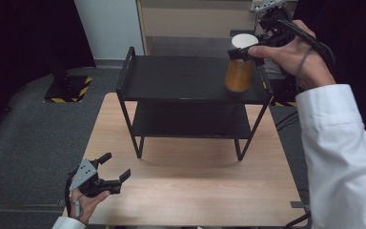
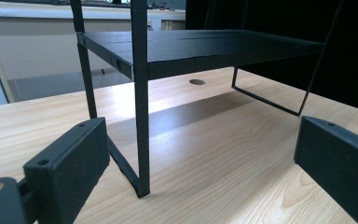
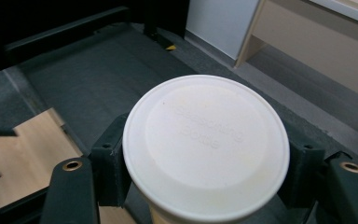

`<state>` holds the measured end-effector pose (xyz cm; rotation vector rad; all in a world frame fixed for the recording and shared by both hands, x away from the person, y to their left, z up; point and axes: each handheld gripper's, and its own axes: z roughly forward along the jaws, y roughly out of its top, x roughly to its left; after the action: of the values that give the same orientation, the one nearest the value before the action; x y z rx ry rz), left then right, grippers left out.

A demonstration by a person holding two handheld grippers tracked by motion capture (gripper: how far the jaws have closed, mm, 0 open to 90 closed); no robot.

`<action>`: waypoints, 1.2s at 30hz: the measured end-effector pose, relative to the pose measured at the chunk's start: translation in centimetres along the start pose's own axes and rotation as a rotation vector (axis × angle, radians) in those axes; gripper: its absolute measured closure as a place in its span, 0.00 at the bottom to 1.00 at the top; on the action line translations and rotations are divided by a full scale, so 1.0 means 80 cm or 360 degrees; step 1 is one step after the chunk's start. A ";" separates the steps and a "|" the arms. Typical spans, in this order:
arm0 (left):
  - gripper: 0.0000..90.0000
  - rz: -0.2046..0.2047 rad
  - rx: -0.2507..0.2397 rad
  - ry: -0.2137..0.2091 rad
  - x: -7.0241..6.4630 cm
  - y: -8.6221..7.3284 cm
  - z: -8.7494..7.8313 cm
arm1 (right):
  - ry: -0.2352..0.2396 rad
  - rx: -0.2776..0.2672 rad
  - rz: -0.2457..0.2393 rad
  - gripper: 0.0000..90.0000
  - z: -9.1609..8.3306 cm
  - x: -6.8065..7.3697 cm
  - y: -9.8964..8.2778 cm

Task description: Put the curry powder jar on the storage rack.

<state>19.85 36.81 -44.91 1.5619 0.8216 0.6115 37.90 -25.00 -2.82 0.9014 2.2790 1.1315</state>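
A brown paper cup (image 1: 238, 75) with a white lid (image 3: 206, 143) hangs over the right end of the black shelf's top board (image 1: 181, 78). My right gripper (image 1: 246, 49) is shut on the cup just under the lid, one jaw on each side. Whether the cup's base touches the board I cannot tell. My left gripper (image 1: 115, 168) rests open near the table's front left corner, nothing between its jaws; it looks toward the shelf's front left leg (image 2: 141, 107).
The two-tier black metal shelf (image 1: 189, 121) stands at the back half of the wooden table (image 1: 190, 191). Bare wood lies in front of it. A grey floor mat (image 1: 33, 138) lies to the left, and a cabinet (image 1: 195, 19) stands behind.
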 end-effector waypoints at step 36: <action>0.03 0.0008 -0.0007 -0.0012 -0.001 0.000 0.000 | -0.0009 -0.0262 0.0138 0.07 -0.064 -0.030 -0.050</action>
<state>19.80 36.75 -44.92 1.5619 0.8104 0.6108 34.95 -31.22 -2.92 0.9446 2.1235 1.3303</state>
